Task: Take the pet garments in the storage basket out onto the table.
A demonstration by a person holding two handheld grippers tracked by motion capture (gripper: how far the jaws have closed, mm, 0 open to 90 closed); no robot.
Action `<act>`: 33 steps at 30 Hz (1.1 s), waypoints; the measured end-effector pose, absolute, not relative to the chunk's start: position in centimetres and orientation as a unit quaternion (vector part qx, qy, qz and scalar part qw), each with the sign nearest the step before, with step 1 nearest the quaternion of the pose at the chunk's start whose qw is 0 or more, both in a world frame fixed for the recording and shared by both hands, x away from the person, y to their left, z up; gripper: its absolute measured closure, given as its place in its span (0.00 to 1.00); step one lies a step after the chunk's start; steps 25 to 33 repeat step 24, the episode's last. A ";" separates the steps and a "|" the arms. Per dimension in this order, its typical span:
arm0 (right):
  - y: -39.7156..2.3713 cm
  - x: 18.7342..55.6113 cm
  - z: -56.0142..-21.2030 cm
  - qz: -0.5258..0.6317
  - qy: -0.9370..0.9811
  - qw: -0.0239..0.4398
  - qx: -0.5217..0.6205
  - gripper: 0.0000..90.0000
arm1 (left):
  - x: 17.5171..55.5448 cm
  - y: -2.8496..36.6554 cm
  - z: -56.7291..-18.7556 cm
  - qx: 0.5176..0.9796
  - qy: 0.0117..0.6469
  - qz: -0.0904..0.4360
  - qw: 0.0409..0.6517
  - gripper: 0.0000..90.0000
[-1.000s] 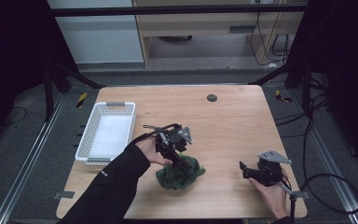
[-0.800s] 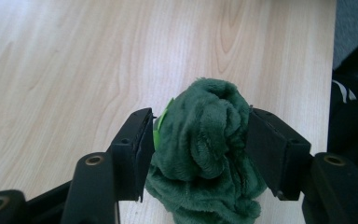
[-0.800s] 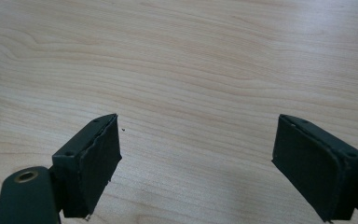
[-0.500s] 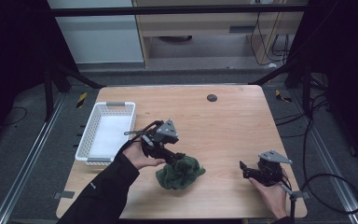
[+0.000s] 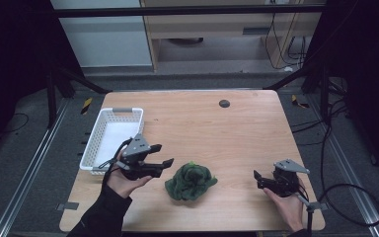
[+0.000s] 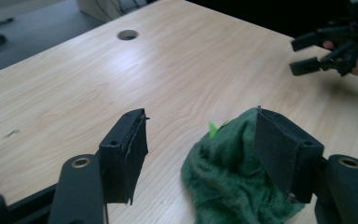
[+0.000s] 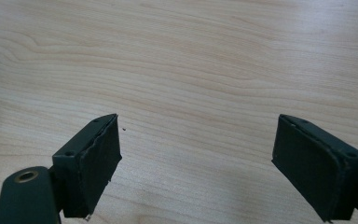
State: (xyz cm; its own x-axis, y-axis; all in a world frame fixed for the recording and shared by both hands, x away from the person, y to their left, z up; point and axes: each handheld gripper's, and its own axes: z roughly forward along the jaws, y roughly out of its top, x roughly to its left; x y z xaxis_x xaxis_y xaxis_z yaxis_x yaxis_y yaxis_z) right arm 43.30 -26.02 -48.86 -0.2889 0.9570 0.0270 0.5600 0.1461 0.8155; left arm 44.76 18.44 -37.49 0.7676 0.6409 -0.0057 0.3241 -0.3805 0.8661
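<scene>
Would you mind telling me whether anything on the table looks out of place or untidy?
Only the green cloth: it lies crumpled in a heap near the table's front edge, not folded or in the white basket. Both the left gripper and right gripper are open, holding nothing.

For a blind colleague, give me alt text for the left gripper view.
Open left tongs frame a crumpled green cloth on a wooden table; the cloth lies beside the right-hand jaw. Farther off, the other tongs are held open in a hand.
</scene>
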 end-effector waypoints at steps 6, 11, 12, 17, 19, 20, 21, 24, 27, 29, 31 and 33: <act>-26.0 43.2 -48.8 0.378 0.709 0.262 0.535 0.17 | 43.3 21.5 -39.1 0.766 0.356 0.226 0.485 0.37; -26.0 43.2 -48.8 0.379 0.709 0.265 0.532 0.17 | 42.5 24.1 -40.5 0.731 0.411 0.257 0.481 0.36; -26.0 43.2 -48.8 0.379 0.709 0.265 0.533 0.17 | 42.4 24.5 -40.6 0.725 0.419 0.258 0.482 0.36; -26.0 43.2 -48.8 0.380 0.708 0.265 0.533 0.17 | 41.2 26.7 -41.7 0.701 0.448 0.289 0.474 0.36; -26.1 43.1 -48.7 0.382 0.708 0.266 0.531 0.17 | 40.7 27.6 -42.0 0.690 0.460 0.297 0.473 0.36; -26.1 43.0 -48.7 0.383 0.707 0.265 0.532 0.17 | 40.4 28.1 -42.2 0.684 0.467 0.301 0.472 0.36; -26.1 43.0 -48.6 0.385 0.706 0.263 0.533 0.17 | 40.2 28.6 -42.4 0.678 0.474 0.303 0.473 0.36; -26.1 42.9 -48.7 0.385 0.706 0.268 0.531 0.17 | 39.5 30.1 -43.0 0.661 0.498 0.310 0.468 0.37; -26.1 42.9 -48.7 0.385 0.706 0.268 0.531 0.17 | 39.5 30.1 -43.0 0.661 0.498 0.310 0.468 0.37; -26.1 42.9 -48.7 0.385 0.706 0.268 0.531 0.17 | 39.5 30.1 -43.0 0.661 0.498 0.310 0.468 0.37; -26.1 42.9 -48.7 0.385 0.706 0.268 0.531 0.17 | 39.5 30.1 -43.0 0.661 0.498 0.310 0.468 0.37; -26.1 42.9 -48.7 0.385 0.706 0.268 0.531 0.17 | 39.5 30.1 -43.0 0.661 0.498 0.310 0.468 0.37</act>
